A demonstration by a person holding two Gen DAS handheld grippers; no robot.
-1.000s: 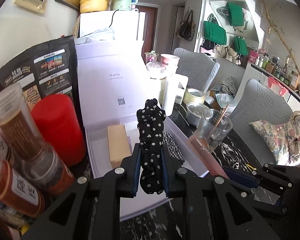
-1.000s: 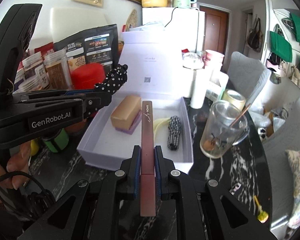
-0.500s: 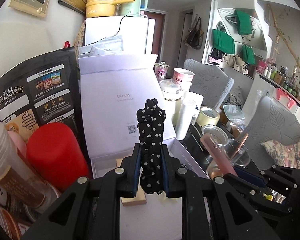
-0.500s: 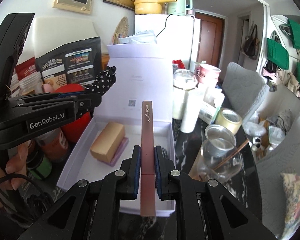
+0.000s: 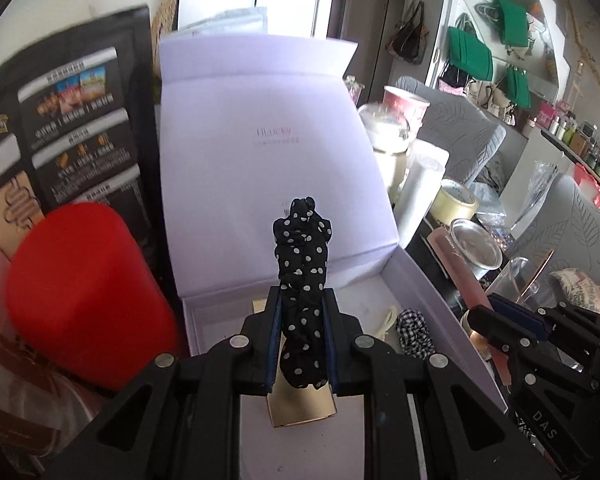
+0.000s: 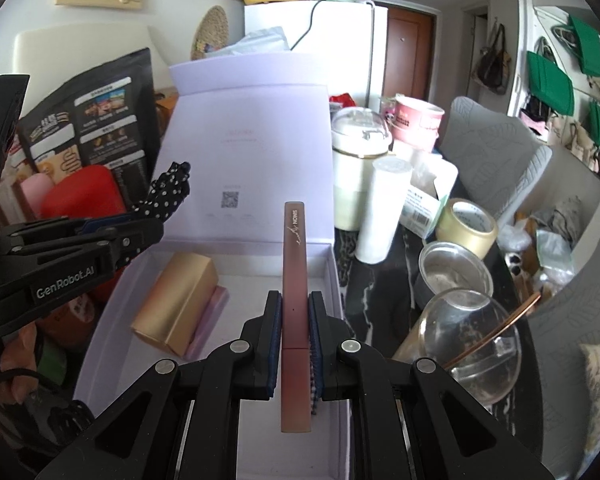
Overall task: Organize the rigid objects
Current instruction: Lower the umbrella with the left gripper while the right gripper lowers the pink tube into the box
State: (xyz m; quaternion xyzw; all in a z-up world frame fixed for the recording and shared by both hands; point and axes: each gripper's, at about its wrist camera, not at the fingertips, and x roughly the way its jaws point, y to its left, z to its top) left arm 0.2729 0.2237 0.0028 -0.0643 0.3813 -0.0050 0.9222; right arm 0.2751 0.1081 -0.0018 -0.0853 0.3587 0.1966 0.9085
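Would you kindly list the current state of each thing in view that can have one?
Lavender gift box: open, lid upright.
Left gripper: shut on black polka-dot scrunchie.
Right gripper: shut on slim rose-brown cosmetic stick.
Gold rectangular box: lying inside the gift box.
Clear glass cup: tilted, copper stick inside.

Box (image 6: 112,344): bare floor at 6 o'clock; gold carton (image 6: 176,300) at 10; red canister (image 5: 80,292) at 9; glass (image 6: 468,336) at 3.
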